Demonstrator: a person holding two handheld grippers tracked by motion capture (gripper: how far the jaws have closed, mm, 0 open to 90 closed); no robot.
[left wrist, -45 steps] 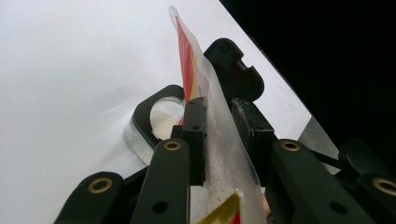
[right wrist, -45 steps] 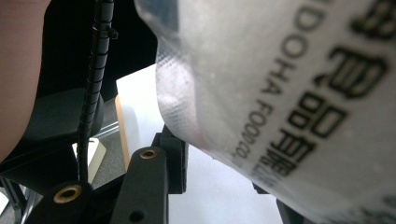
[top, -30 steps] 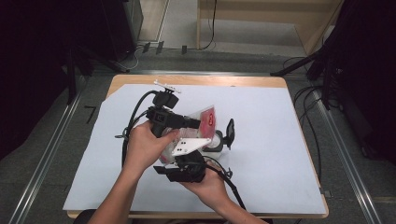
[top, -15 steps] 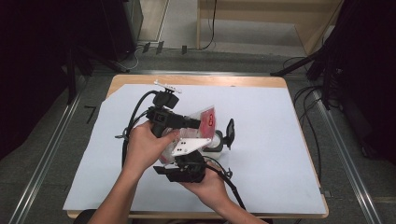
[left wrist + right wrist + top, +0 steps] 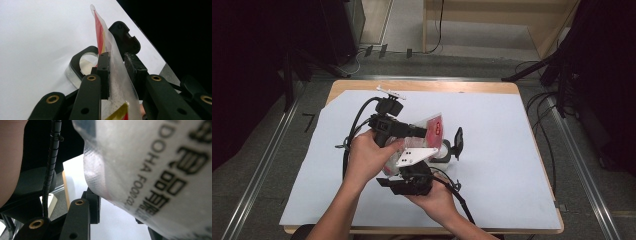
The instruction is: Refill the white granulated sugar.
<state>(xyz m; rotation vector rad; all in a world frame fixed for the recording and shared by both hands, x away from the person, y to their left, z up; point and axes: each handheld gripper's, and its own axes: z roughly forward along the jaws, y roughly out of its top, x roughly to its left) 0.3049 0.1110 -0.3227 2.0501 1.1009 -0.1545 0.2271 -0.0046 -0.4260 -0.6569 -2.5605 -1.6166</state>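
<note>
Gripping plastic pouch | left claw clamps its edge | right claw clamps it | contents unseen

The packet is thin translucent plastic film, glossy, with a crimped textured seam and printed red and yellow. Both grippers' jaws are matt black plastic with brass-coloured rivets; their pads look rough. The table is pale wood under a smooth, matt white paper sheet
</note>
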